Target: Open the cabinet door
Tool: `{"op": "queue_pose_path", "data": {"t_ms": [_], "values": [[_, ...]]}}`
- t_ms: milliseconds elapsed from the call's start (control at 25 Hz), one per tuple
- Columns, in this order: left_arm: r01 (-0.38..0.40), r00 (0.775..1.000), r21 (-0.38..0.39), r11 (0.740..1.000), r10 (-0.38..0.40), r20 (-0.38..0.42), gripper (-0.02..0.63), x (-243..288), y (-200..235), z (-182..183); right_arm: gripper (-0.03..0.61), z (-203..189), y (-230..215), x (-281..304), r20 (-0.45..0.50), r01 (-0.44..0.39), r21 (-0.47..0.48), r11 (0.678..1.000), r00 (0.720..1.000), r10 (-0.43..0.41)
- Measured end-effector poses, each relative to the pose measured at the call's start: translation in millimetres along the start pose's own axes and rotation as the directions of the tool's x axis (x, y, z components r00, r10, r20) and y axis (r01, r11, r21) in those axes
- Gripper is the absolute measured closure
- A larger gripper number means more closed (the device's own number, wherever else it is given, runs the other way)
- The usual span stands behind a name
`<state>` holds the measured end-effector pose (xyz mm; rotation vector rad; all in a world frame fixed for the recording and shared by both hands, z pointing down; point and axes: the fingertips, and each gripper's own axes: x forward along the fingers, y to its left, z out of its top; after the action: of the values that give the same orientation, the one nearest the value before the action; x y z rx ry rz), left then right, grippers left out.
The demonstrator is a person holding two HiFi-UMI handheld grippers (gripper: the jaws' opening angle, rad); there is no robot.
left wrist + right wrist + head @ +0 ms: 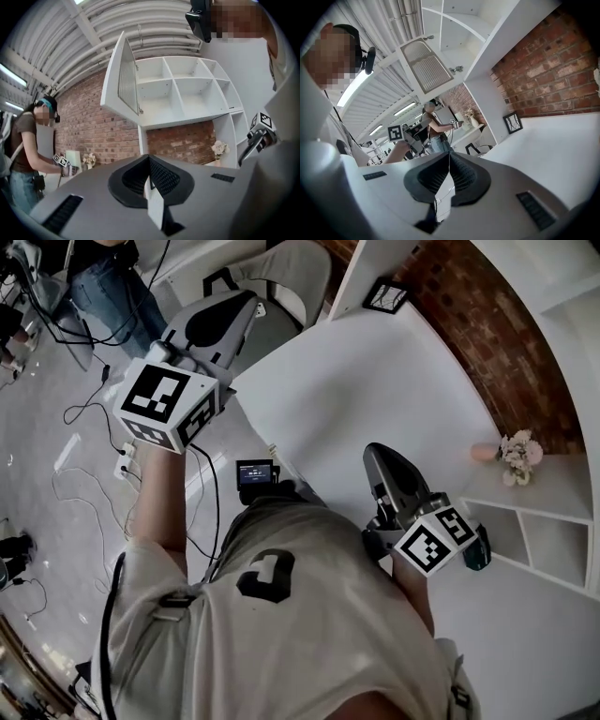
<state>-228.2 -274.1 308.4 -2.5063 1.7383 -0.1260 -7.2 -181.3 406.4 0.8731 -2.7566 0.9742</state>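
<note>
Our left gripper (pixel 149 161) leads, jaws pressed together with nothing between them; our right gripper (pixel 449 159) is likewise closed and empty. Above and ahead of the left gripper, the cabinet door (pixel 123 77) stands swung out from the white cabinet (pixel 187 89). Farther off, below the cabinet, flowers (pixel 218 149) sit against a brick wall (pixel 183 140).
</note>
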Motion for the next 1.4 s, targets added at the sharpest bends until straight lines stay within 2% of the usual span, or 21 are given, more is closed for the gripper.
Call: {"op": "queue_pose_path", "data": {"t_ms": [80, 160, 320, 640, 840, 1120, 1400], "values": [[0.047, 0.998, -0.072, 0.996, -0.05, -0.041, 0.598, 0, -14, -24, 0.551, 0, 2, 2, 0.009, 0.011, 0.005, 1.0, 1.0, -0.011], [0.098, 0.993, -0.113, 0.989, -0.105, -0.06, 0.598, 0, -29, -38, 0.551, 0, 2, 4, 0.018, 0.024, 0.017, 1.0, 1.0, -0.024], [0.199, 0.976, -0.114, 0.973, -0.208, -0.068, 0.598, 2, -59, -50, 0.551, -4, 5, 7, 0.021, 0.042, 0.031, 0.999, 0.999, -0.043], [0.309, 0.942, -0.174, 0.935, -0.327, -0.082, 0.598, 8, -102, -63, 0.551, -8, 5, -4, 0.046, 0.091, 0.037, 0.995, 0.995, -0.093], [0.356, 0.922, -0.166, 0.92, -0.374, -0.096, 0.598, 6, -130, -59, 0.551, -5, 8, -20, 0.08, 0.092, 0.026, 0.995, 0.992, -0.094], [0.391, 0.908, -0.135, 0.91, -0.406, -0.102, 0.598, 5, -178, -44, 0.551, -12, 6, -67, 0.105, 0.135, 0.005, 0.991, 0.985, -0.135], [0.415, 0.895, -0.145, 0.898, -0.432, -0.113, 0.598, -14, -228, -35, 0.551, -27, 10, -123, 0.143, 0.163, 0.031, 0.986, 0.976, -0.166]]}}
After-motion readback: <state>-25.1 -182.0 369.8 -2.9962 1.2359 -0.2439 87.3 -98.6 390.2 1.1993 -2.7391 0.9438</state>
